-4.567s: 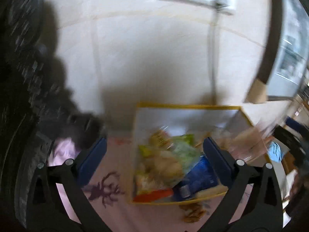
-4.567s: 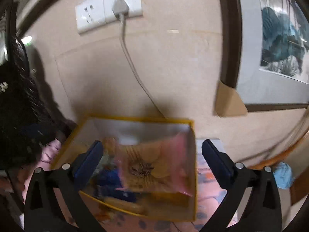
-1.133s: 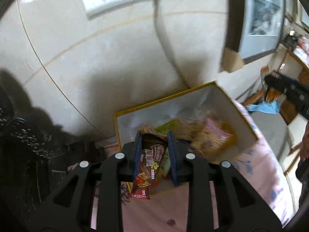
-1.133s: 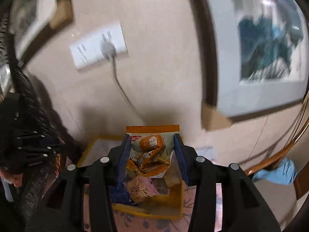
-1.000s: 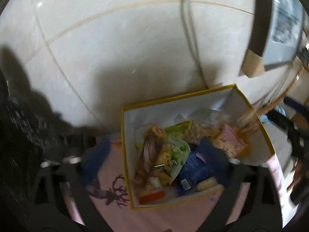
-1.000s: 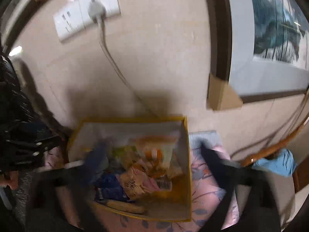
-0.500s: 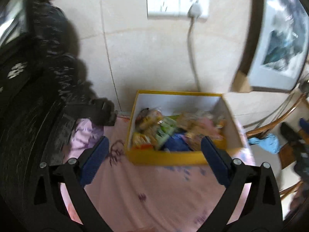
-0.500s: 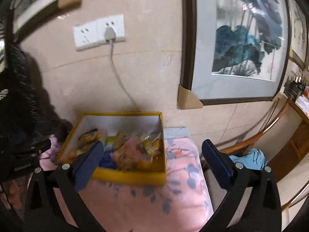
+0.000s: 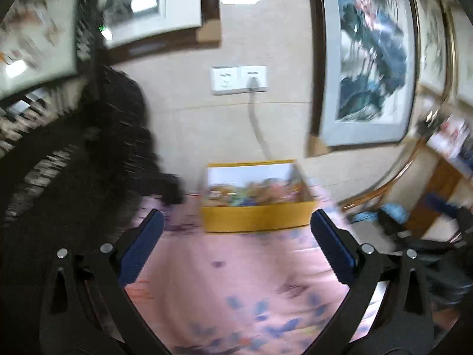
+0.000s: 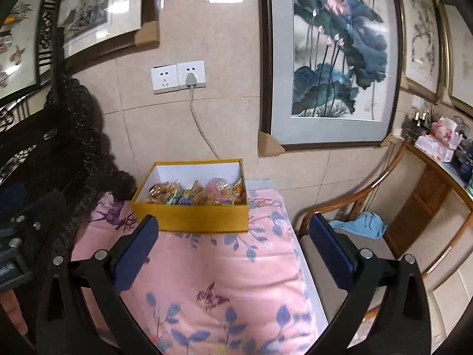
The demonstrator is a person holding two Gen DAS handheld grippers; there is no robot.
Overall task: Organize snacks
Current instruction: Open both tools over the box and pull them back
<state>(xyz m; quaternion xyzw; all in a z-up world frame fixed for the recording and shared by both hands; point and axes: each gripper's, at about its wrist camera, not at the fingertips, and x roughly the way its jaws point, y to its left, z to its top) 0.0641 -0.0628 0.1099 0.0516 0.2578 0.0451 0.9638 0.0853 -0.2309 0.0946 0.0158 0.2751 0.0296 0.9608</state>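
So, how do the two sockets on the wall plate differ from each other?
The right socket has a grey plug in it, with a cable hanging down toward the yellow box; the left socket is empty, its holes visible. The left one also sits slightly lower in this view. Both are white and square.

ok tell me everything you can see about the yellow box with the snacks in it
The yellow box is an open, lidless rectangular carton, seemingly cardboard, white inside. It sits flat on the pink floral cloth close to the tiled wall, below the socket. Wrapped snacks in orange, pink and green are piled loosely inside. Neither pair of tongs touches it.
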